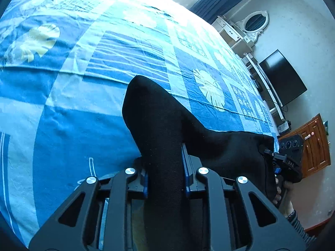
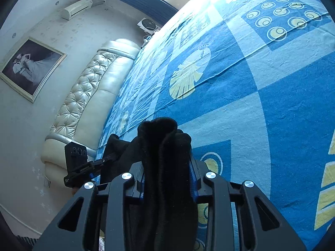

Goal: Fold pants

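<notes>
The black pants (image 1: 159, 115) rise as a bunched fold from my left gripper (image 1: 165, 163), whose blue-padded fingers are shut on the cloth. From there the cloth runs right to my right gripper (image 1: 271, 153), which grips its far end just above the bed's edge. In the right wrist view the pants (image 2: 161, 133) stand as a thick wad between the fingers of my right gripper (image 2: 167, 163), shut on them. The left gripper (image 2: 104, 159) shows at the left, holding the same cloth. Both hold the pants over a blue patterned bedsheet (image 1: 83, 104).
The bedsheet (image 2: 261, 104) fills the view ahead. A cream tufted headboard (image 2: 83, 96) lines one end of the bed. A dark TV (image 1: 282, 77), a white mirrored dresser (image 1: 251, 27) and a wooden cabinet (image 1: 314, 148) stand beyond the other end. A person's hand (image 1: 281, 188) shows.
</notes>
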`<action>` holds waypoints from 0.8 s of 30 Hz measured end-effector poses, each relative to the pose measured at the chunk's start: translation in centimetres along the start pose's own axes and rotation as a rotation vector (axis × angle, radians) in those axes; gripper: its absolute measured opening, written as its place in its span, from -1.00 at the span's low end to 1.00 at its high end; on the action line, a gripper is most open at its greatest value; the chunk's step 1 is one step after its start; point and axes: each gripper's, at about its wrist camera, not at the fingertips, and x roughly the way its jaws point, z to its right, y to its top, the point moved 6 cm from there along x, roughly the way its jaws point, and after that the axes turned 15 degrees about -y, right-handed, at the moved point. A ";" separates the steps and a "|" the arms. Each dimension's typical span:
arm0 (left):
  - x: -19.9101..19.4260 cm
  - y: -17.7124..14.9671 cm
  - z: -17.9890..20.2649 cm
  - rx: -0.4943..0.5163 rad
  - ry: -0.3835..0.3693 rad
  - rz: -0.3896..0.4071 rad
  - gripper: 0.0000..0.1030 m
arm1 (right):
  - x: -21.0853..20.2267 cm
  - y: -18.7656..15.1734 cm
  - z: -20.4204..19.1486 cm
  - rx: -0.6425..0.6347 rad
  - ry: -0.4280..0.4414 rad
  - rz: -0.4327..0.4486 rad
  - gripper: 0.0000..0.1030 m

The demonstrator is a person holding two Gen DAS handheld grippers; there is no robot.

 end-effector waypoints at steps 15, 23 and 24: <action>3.8 10.1 -6.0 0.002 0.167 -0.018 -0.53 | 8.1 9.3 -1.4 0.059 -0.007 -0.019 -0.40; 4.0 9.2 -7.2 -0.017 0.108 0.010 -0.47 | 9.2 8.2 0.9 0.138 0.036 -0.034 -0.40; 4.0 9.3 -7.2 -0.017 0.108 0.011 -0.47 | 9.1 8.1 0.9 0.138 0.037 -0.034 -0.40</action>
